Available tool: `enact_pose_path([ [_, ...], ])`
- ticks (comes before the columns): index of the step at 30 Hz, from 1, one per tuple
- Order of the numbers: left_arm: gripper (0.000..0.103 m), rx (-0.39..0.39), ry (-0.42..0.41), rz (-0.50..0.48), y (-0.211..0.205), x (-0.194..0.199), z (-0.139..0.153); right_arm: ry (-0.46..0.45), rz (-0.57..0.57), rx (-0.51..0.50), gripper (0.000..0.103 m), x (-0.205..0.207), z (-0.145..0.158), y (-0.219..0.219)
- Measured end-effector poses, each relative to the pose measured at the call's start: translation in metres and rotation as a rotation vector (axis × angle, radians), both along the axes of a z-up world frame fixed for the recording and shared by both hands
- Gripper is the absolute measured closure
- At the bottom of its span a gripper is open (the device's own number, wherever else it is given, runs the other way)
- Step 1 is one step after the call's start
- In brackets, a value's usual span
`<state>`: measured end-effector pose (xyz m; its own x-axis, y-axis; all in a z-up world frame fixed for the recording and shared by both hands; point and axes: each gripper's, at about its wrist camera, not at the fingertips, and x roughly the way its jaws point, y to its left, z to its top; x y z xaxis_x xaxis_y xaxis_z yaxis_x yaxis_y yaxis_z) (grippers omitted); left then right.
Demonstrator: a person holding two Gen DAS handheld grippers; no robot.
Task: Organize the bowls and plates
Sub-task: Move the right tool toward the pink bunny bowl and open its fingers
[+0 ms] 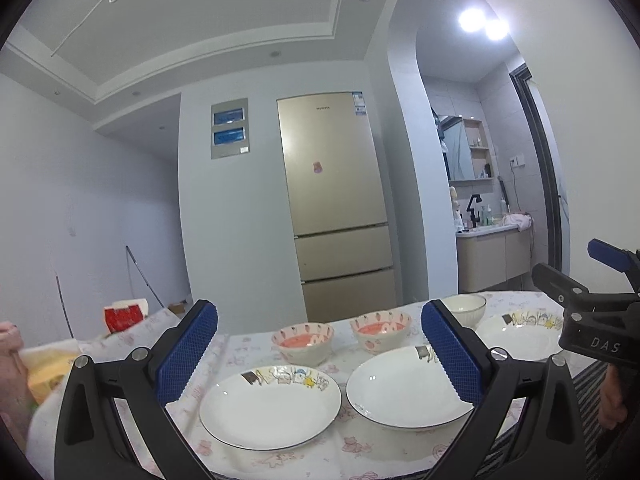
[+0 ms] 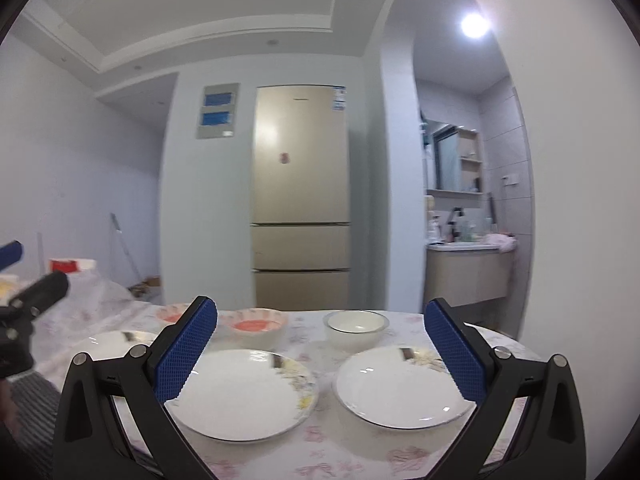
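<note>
Three plates (image 1: 270, 408) and three bowls (image 1: 303, 343) sit on a flowered tablecloth (image 1: 352, 446). A gold fridge (image 1: 336, 200) stands behind, beside a washroom arch. Left gripper (image 1: 320, 354) and right gripper (image 2: 322, 354) both gape, holding nothing.

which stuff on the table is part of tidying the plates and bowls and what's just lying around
Part of the job:
left plate
middle plate
right plate
two pink-patterned bowls
plain white bowl

Lying about:
red and white carton
yellow package
floral tablecloth
</note>
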<state>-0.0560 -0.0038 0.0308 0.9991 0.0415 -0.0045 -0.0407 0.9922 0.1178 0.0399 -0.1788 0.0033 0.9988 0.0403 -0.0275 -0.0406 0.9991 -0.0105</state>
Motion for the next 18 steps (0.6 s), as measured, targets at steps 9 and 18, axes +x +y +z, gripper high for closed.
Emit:
enact_pose_path([
  [9,0.000,-0.057,-0.016,0.010,0.019,-0.014,0.057,-0.065,-0.064,0.020,0.000,-0.011,0.072,0.015],
  [18,0.000,-0.109,0.002,0.056,0.043,0.011,0.119,-0.086,-0.088,0.001,0.000,0.006,0.139,0.038],
])
